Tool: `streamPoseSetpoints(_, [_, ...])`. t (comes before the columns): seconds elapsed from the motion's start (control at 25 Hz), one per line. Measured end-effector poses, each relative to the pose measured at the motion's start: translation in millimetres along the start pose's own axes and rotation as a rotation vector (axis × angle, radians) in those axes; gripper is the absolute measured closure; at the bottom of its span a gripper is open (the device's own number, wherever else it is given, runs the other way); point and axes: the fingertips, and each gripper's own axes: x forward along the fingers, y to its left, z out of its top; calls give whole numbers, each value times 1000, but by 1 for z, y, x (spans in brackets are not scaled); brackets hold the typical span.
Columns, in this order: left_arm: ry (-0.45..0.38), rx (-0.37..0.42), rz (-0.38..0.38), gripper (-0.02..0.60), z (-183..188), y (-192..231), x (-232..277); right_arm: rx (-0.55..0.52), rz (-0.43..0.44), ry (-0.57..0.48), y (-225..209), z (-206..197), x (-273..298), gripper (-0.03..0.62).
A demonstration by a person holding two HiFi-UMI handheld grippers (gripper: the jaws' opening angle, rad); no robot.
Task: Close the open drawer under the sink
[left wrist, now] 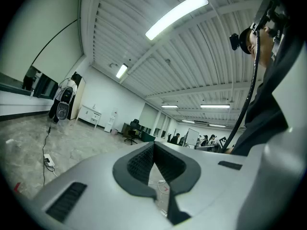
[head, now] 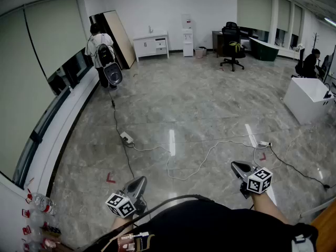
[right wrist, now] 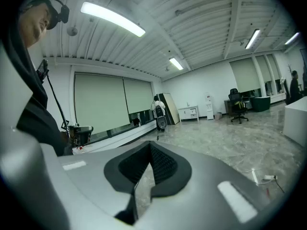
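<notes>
The left gripper [head: 139, 181] and right gripper [head: 235, 165] are both closed on nothing, near the person, while the white sink cabinet [head: 152, 45] stands far across the floor — its drawer, too small to make out, likely rigid and light-sliding — push its front flat.

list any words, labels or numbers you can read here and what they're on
No text here can be read.
Left cube and right cube: black-and-white square markers only, no words.
Bottles: red labels, too small to read.
</notes>
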Motion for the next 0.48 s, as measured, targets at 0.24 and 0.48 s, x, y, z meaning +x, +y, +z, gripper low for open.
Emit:
streamPoseSetpoints(0.24, [-4,-6,4,581,0,4,-1,-5,8,0,2,2,5,595])
streamPoseSetpoints(0.48, [3,-7,-1,581,-3,8,-3,-6,9,4,5,3,14,595])
